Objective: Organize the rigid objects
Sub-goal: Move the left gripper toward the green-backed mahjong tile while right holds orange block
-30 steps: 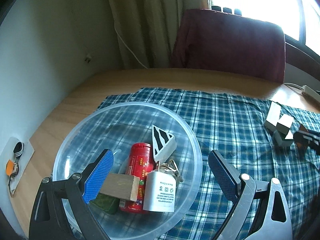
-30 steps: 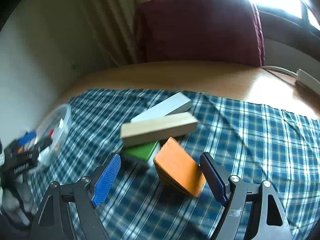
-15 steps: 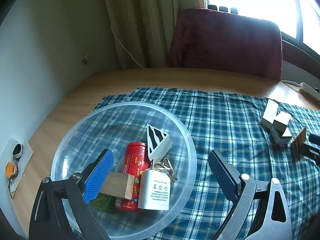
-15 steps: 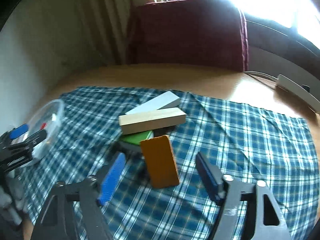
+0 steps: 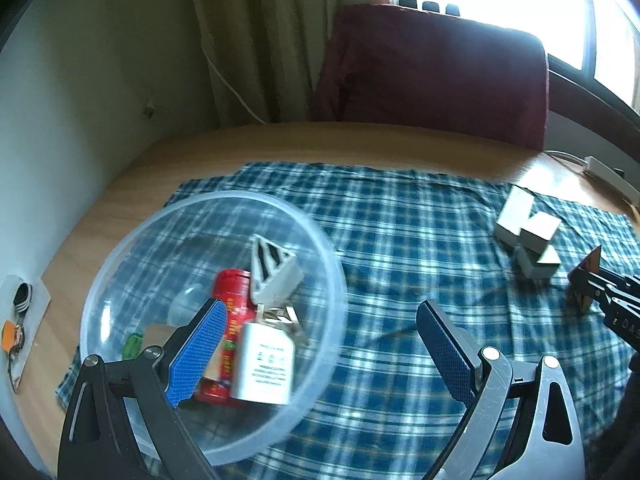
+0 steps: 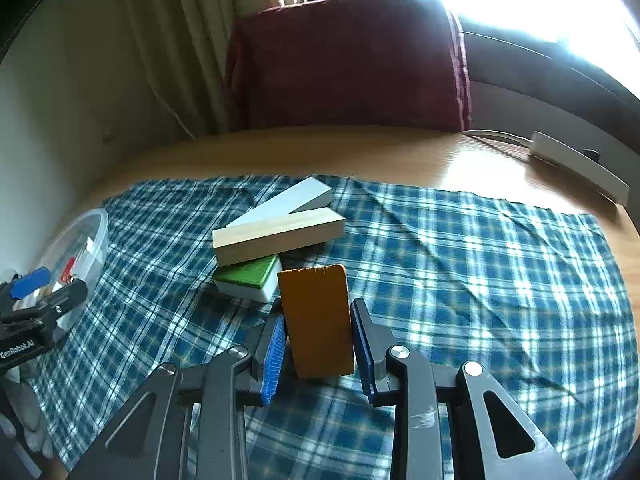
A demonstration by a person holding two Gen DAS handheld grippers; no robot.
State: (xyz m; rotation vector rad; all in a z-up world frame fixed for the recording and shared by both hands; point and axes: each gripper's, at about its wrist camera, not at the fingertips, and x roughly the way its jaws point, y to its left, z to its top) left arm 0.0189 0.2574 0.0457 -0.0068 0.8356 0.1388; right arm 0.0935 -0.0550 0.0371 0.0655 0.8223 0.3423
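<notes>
My right gripper (image 6: 318, 350) is shut on an orange block (image 6: 316, 318), which stands upright between the blue pads on the checked cloth (image 6: 460, 272). Just behind it lie a green-topped white block (image 6: 250, 278), a pale wooden bar (image 6: 276, 234) and a grey-white bar (image 6: 286, 202), piled together. My left gripper (image 5: 320, 354) hangs open over the right side of a clear plastic bowl (image 5: 120, 248). The bowl holds a red can (image 5: 230, 296), a white box (image 5: 262, 366), a striped wedge (image 5: 274, 266) and other small pieces. The same block pile (image 5: 526, 234) shows at the right in the left wrist view.
A dark red cushion (image 6: 344, 60) stands behind the wooden table (image 6: 360, 152). A white power strip (image 6: 576, 166) lies at the far right edge. Keys (image 5: 16, 320) rest on paper left of the bowl. A wall and curtain close off the left side.
My right gripper moved forward and shut on the orange block, which now stands upright. The left gripper drifted slightly right over the bowl and stayed open.
</notes>
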